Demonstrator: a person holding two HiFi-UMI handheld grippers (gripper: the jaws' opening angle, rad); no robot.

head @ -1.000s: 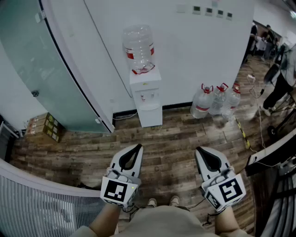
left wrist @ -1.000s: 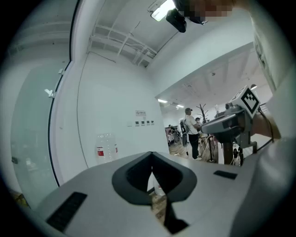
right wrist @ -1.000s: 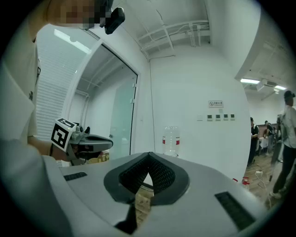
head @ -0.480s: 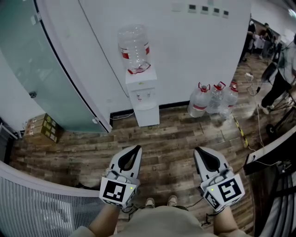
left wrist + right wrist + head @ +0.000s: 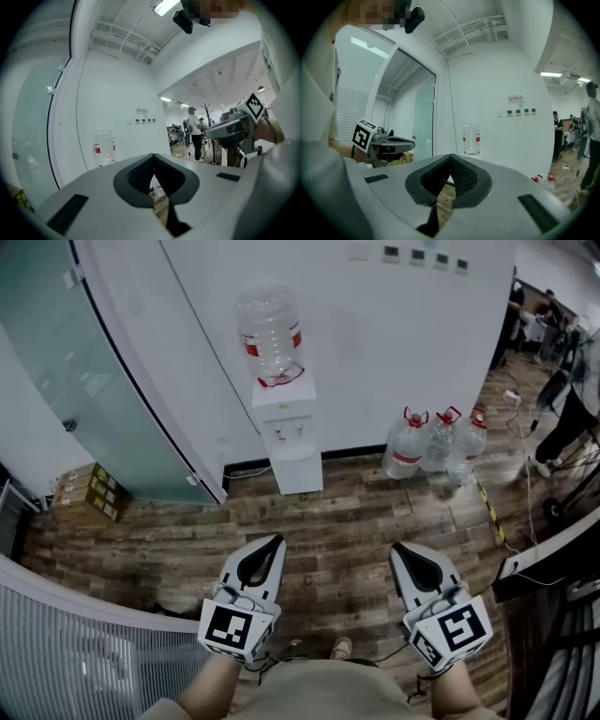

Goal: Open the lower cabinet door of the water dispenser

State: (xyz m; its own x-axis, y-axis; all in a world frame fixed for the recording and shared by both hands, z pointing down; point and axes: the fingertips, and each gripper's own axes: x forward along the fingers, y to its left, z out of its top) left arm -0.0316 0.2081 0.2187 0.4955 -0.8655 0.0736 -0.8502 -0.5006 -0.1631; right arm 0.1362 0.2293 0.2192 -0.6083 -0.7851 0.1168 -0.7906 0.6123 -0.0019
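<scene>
My left gripper [image 5: 277,541] and right gripper [image 5: 399,548] are both clenched, empty; well ahead stands the water dispenser [image 5: 292,442], empty-looking bottle [image 5: 270,334] on top, open floor [image 5: 339,512] between us

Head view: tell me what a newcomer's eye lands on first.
The white water dispenser stands against the wall at top centre, with a clear bottle upturned on it. Three water jugs cluster on the wooden floor to its right. In the foreground the left tongs and right tongs, both shut and empty, point toward the dispenser from well short of it.
</scene>
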